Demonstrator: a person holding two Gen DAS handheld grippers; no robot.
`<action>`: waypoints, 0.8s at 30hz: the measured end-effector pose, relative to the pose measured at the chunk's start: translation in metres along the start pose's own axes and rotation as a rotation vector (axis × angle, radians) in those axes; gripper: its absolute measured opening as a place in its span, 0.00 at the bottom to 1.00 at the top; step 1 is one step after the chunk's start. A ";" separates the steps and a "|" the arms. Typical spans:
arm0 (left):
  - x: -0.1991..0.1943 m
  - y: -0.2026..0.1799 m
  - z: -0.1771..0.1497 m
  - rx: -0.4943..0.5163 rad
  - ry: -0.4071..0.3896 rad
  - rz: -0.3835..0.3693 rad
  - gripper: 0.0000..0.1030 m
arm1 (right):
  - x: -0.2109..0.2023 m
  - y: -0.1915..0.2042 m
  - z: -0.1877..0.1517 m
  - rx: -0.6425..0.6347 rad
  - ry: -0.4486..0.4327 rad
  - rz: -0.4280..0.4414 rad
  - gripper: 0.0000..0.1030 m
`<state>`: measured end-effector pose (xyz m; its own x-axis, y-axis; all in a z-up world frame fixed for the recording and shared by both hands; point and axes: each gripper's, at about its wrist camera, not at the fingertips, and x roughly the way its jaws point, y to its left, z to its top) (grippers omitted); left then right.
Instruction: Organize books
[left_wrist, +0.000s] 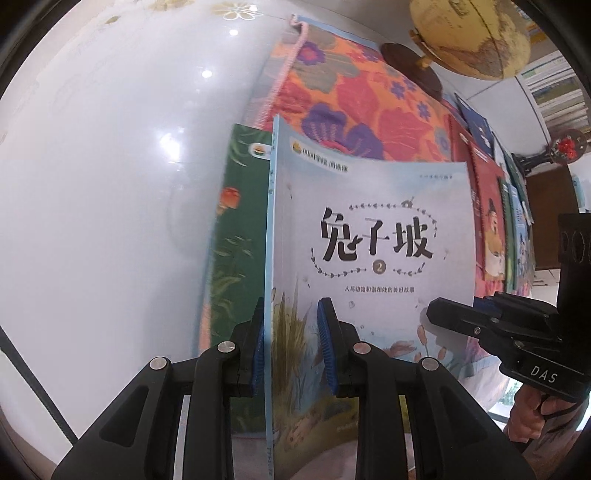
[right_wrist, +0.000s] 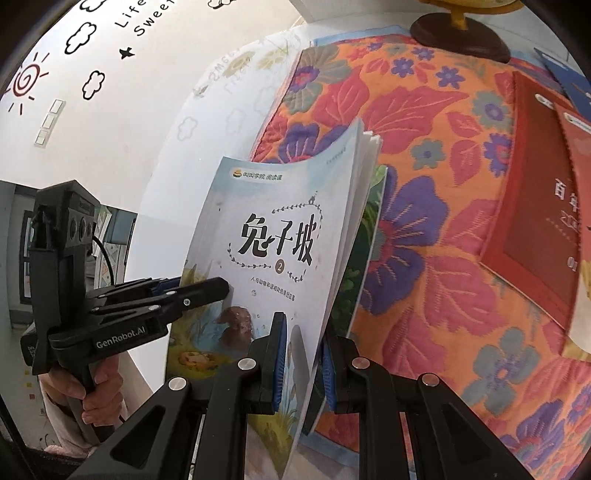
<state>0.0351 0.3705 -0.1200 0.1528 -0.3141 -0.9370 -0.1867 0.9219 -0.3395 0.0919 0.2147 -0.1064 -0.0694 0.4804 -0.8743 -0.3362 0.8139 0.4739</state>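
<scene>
Two hand-held grippers pinch one pale-blue book (left_wrist: 373, 236), held upright over a floral cloth (left_wrist: 351, 92): left hand-held gripper (left_wrist: 291, 350) clamped near spine edge, right hand-held gripper (right_wrist: 301, 369) clamped on page edge. Green book (left_wrist: 236, 236) just behind. Red book (right_wrist: 532, 229) + globe (left_wrist: 469, 33) further back on white surface (left_wrist: 110, 184).
</scene>
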 end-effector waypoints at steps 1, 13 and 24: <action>0.001 0.002 0.001 -0.005 0.000 0.000 0.22 | 0.003 0.000 0.001 0.003 0.000 -0.002 0.17; 0.003 0.019 0.005 -0.051 -0.014 -0.015 0.22 | 0.013 -0.007 -0.011 0.048 -0.011 -0.004 0.17; 0.003 0.022 0.005 -0.060 -0.019 0.002 0.22 | 0.016 -0.014 -0.014 0.088 -0.018 -0.007 0.18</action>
<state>0.0365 0.3909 -0.1294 0.1710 -0.3075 -0.9361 -0.2448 0.9070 -0.3426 0.0825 0.2065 -0.1286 -0.0505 0.4795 -0.8761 -0.2529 0.8425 0.4757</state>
